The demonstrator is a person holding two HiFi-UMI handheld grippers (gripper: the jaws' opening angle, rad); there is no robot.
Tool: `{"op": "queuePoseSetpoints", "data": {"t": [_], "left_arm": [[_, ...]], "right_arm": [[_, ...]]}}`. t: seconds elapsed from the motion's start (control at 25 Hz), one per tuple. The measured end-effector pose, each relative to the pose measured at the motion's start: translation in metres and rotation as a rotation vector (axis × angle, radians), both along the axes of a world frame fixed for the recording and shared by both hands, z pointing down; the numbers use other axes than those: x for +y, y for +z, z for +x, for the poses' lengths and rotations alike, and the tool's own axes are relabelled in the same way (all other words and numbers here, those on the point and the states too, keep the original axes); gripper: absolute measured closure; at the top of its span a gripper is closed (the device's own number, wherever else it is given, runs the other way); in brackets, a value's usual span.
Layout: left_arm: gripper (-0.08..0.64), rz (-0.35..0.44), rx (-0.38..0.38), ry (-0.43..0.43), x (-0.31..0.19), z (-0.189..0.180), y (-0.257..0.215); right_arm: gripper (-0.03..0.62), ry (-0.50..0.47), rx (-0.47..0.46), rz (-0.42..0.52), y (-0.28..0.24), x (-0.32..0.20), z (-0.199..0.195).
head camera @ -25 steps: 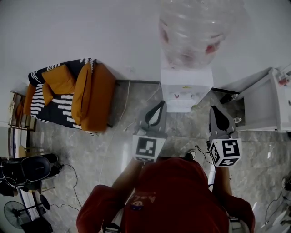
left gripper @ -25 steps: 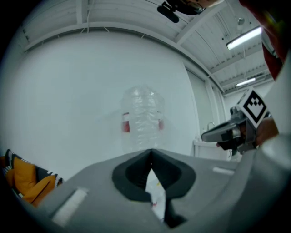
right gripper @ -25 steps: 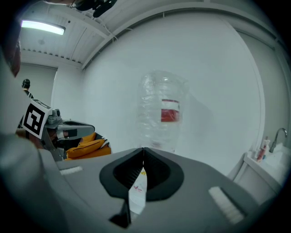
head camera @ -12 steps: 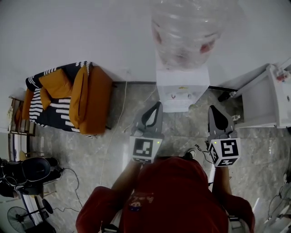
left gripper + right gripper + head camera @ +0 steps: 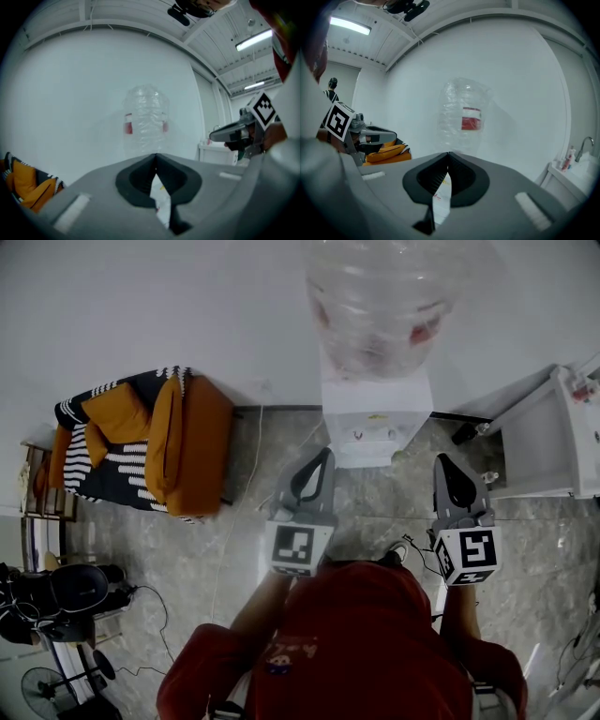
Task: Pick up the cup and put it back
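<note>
No cup shows in any view, so which way it lies from either claw can't be told. The likeliest place, as a judgement only, is the white water dispenser [image 5: 375, 418] with the clear plastic bottle [image 5: 384, 306] on top. It stands at 12 o'clock from both claws, against the white wall [image 5: 141, 306].

The left claw [image 5: 325, 456] has its jaws pressed together with nothing between them. Through the small gap under their tips only the dispenser's front shows. The right claw [image 5: 448, 463] is pressed together the same way and also carries nothing. In the head view the dispenser sits between the two, slightly nearer the left claw's line. Both claws point roughly level towards it and are clear of it.

There is no bench in sight. Below the claws is a grey marbled floor [image 5: 234, 549] with loose cables. An orange sofa [image 5: 183, 442] with a black-and-white striped throw sits at about 9 o'clock. A white sink cabinet [image 5: 553, 456] sits at about 3 o'clock, and its tap shows in the right gripper view.
</note>
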State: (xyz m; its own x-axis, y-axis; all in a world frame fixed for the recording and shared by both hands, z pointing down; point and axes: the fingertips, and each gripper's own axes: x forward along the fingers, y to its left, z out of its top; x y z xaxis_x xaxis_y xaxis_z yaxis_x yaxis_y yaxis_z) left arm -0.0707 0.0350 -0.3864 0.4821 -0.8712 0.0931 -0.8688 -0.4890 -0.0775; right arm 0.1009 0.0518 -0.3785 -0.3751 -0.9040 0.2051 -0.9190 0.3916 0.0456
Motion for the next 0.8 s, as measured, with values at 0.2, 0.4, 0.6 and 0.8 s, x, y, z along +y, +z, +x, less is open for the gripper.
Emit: {"op": "queuePoseSetpoints", "data": {"t": [0.2,0.4,0.6,0.8], "left_arm": [[0.561,-0.016,0.021,0.0,0.0,0.003,0.002],[0.561,-0.013,-0.001,0.009,0.005,0.008,0.003],[0.561,-0.01,-0.011,0.009,0.008,0.011,0.001],[0.561,-0.005,-0.027,0.01,0.011,0.016,0.002]], "right_arm": [[0.591,0.006,-0.004,0.002,-0.001,-0.001,0.007],[0.591,0.017,-0.007,-0.016,0.004,0.005,0.014],[0.591,0.022,-0.017,-0.016,0.007,0.009,0.019],[0.591,0.039,-0.027,-0.029,0.012,0.013,0.028]]}}
